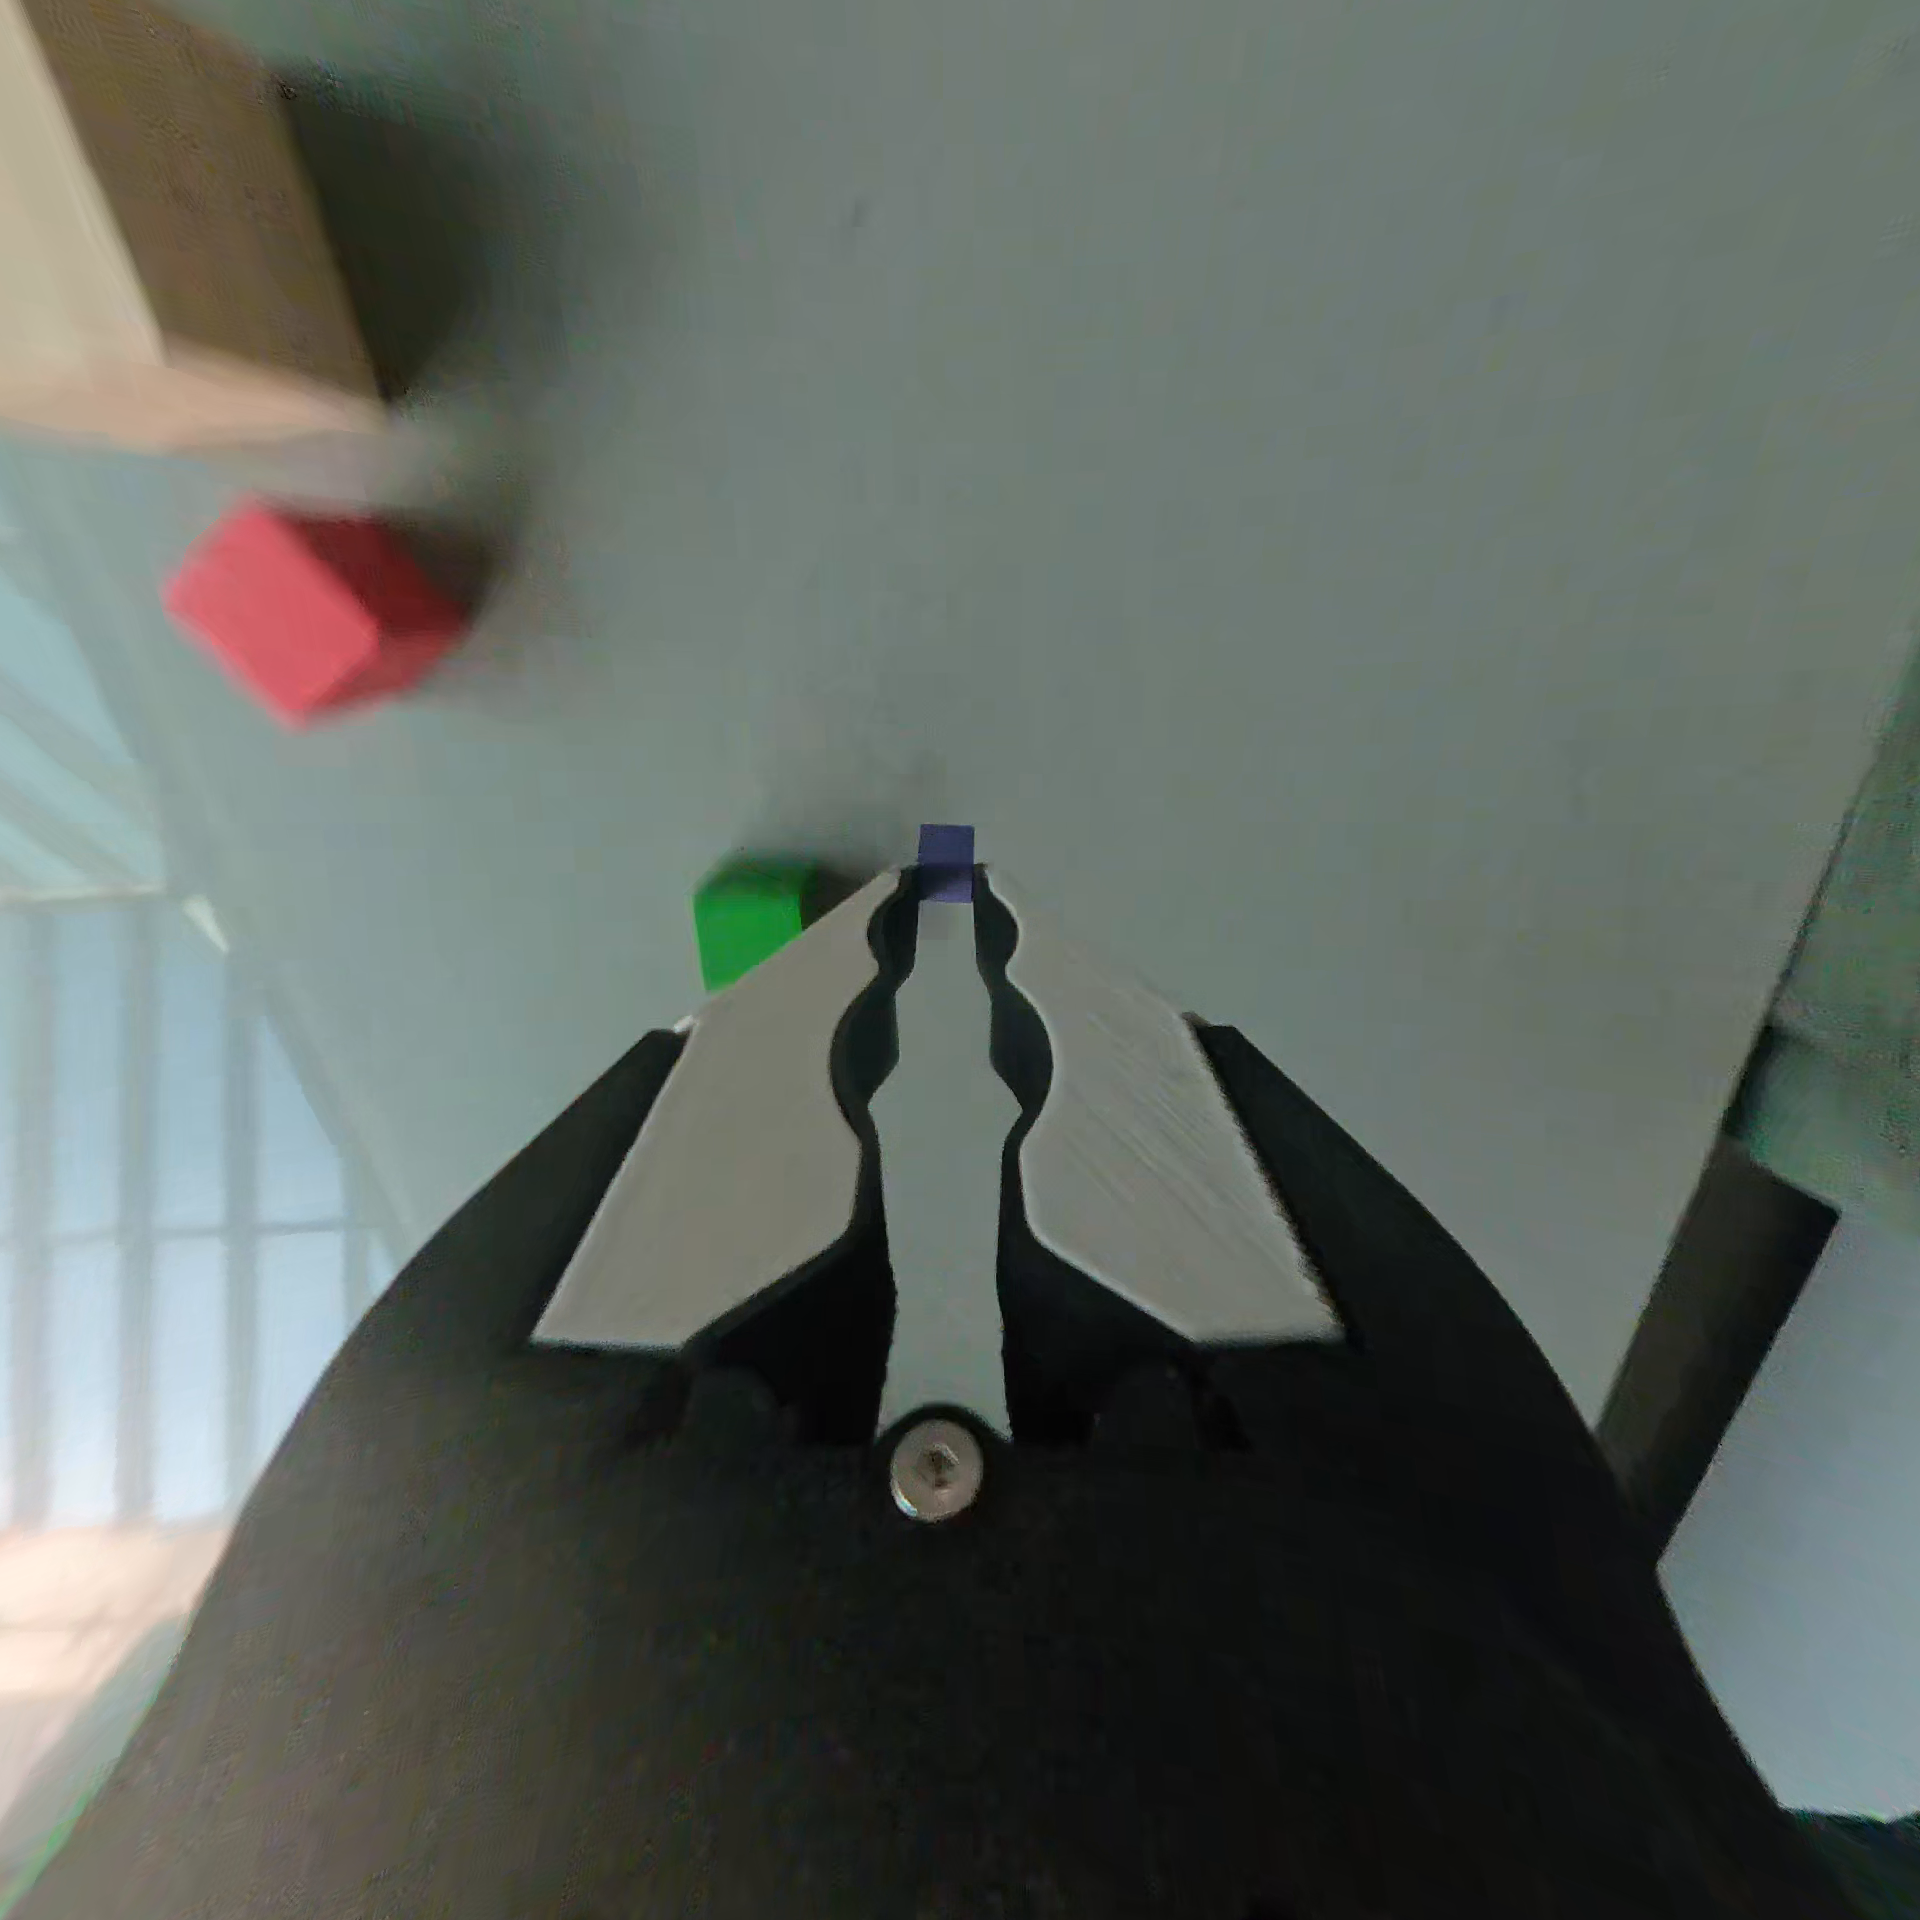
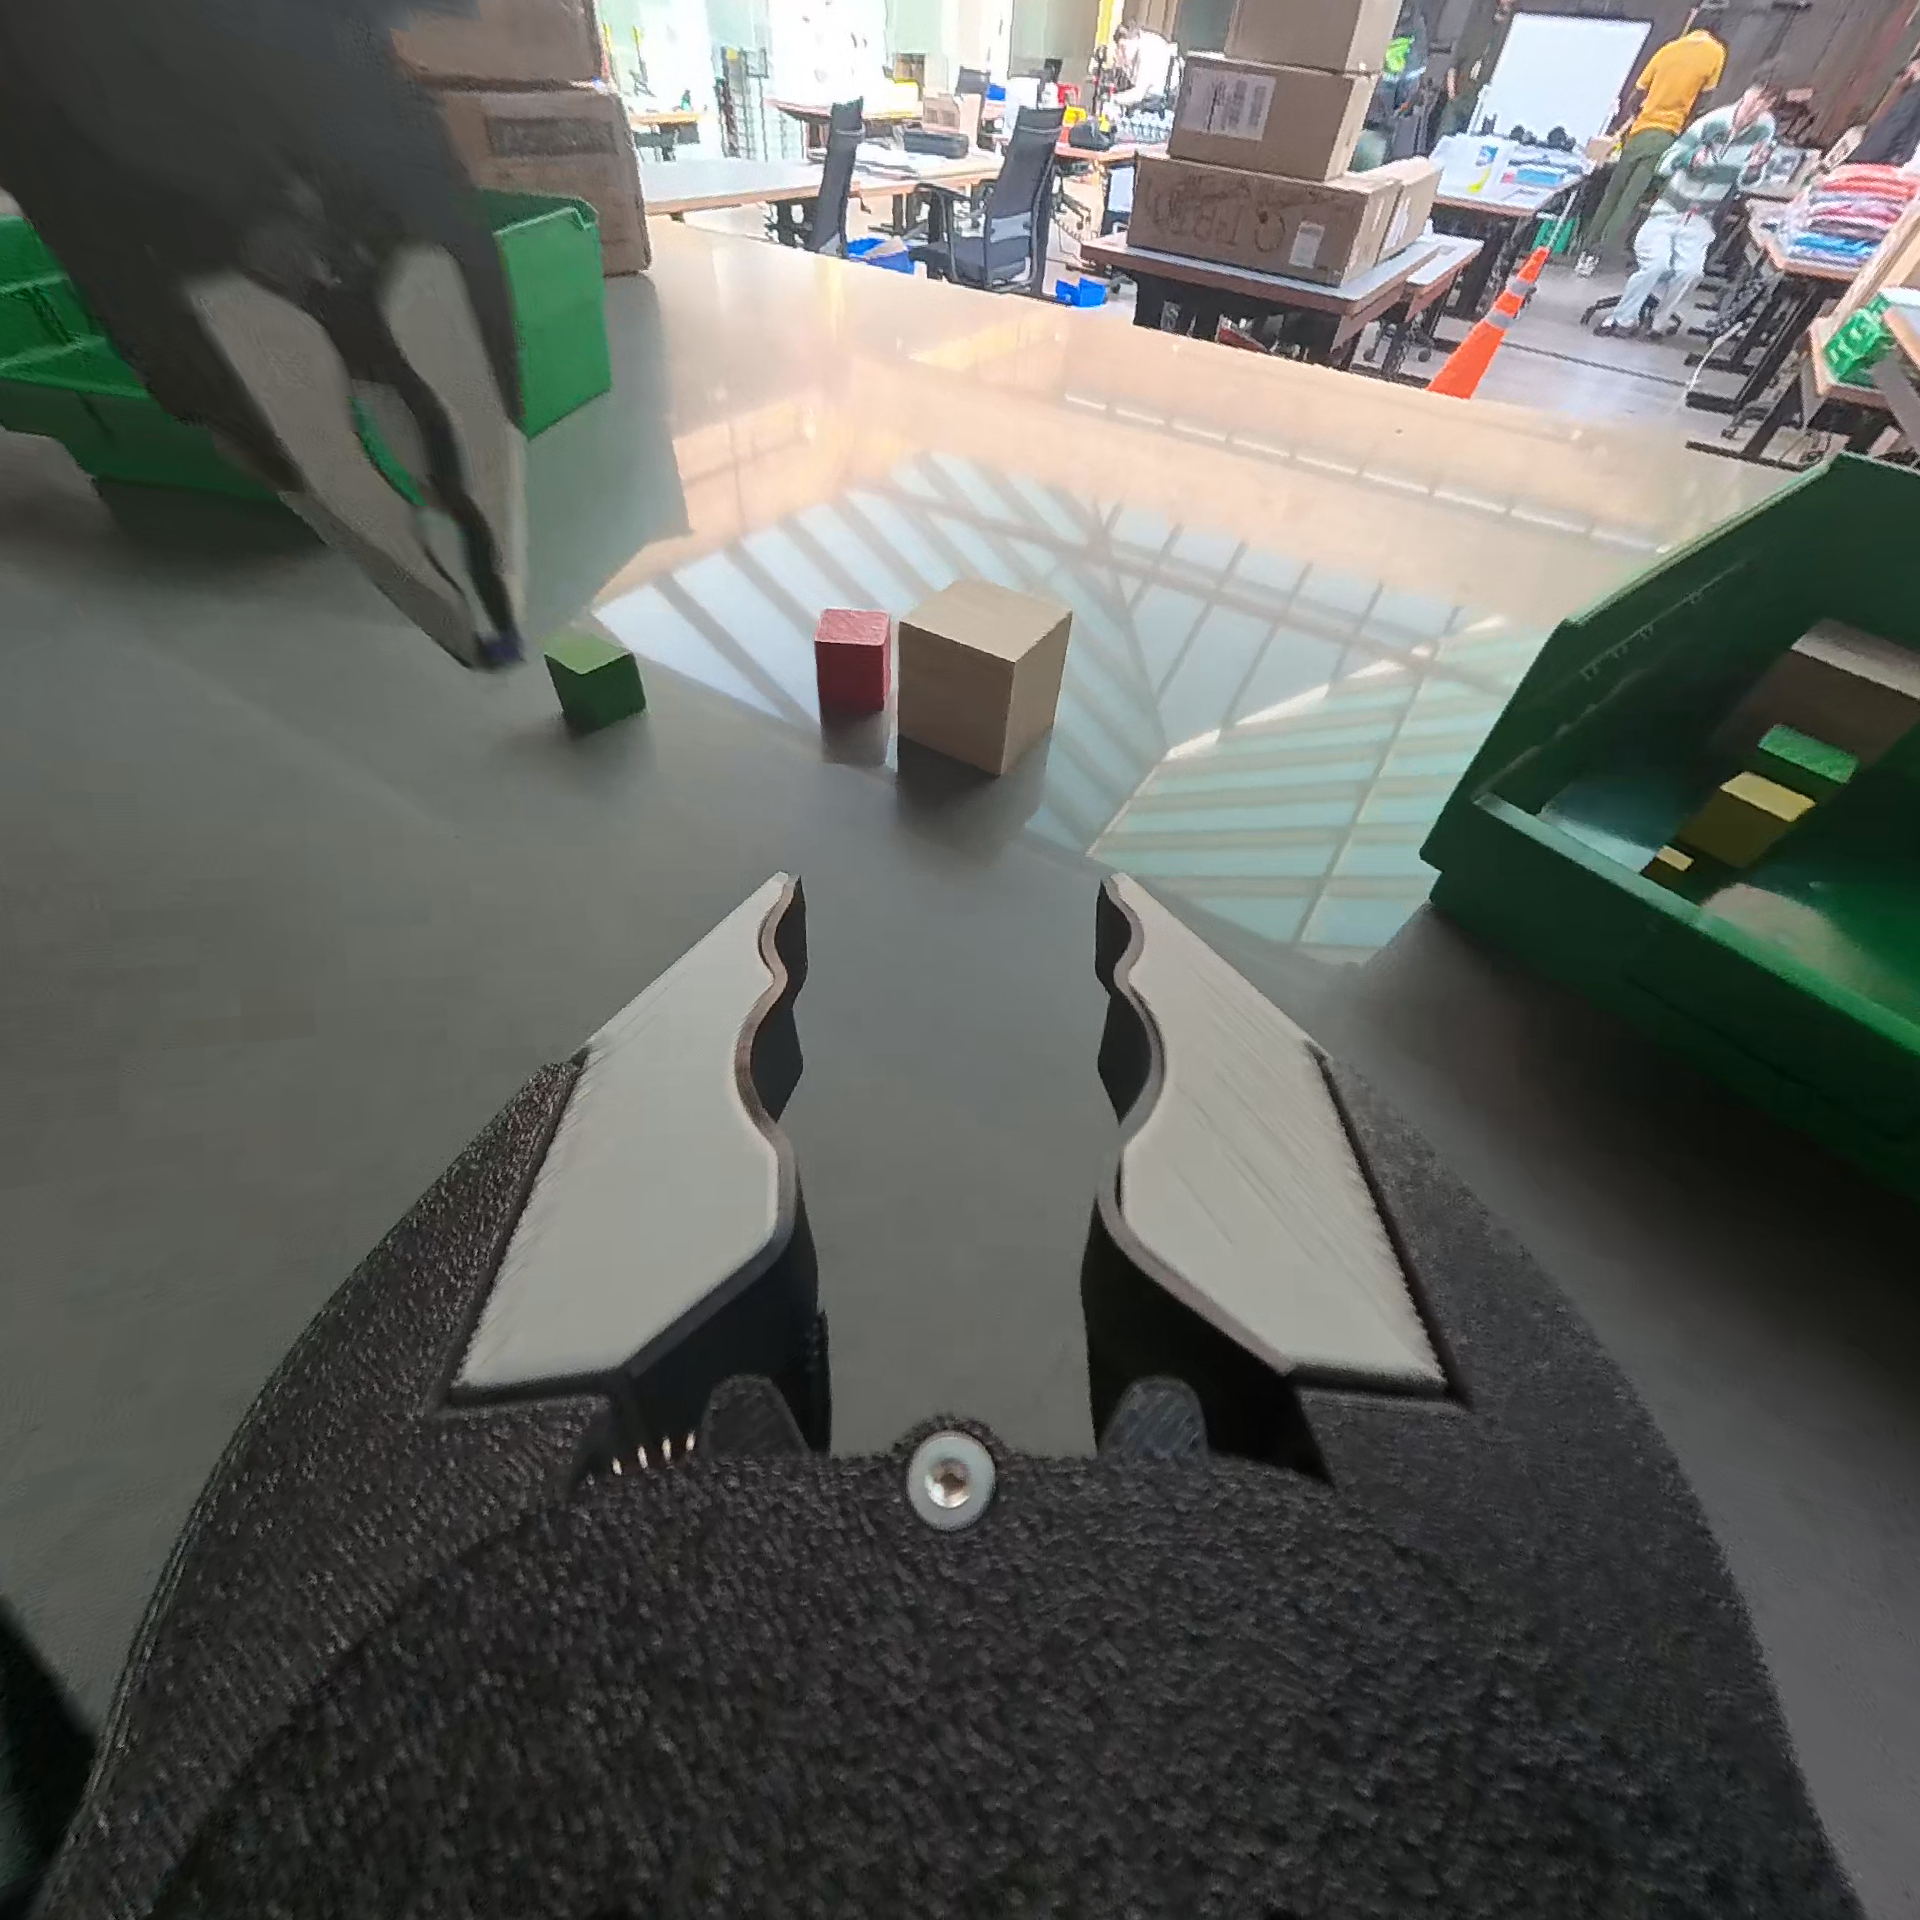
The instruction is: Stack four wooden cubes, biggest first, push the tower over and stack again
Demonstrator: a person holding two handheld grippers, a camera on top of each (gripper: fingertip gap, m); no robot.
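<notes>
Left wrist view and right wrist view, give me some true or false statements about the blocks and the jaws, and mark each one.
1. The left gripper has its jaws closed on a small blue cube. True.
2. The right gripper grips the red block. False: its jaws are open and empty, well short of the blocks.
3. The red block stands right beside the larger tan wooden block. True.
4. The green block is stacked on the tan wooden block. False: it sits alone on the grey table, near the left gripper's tips.
5. The green bin on the right is empty. False: it holds several blocks.
</notes>
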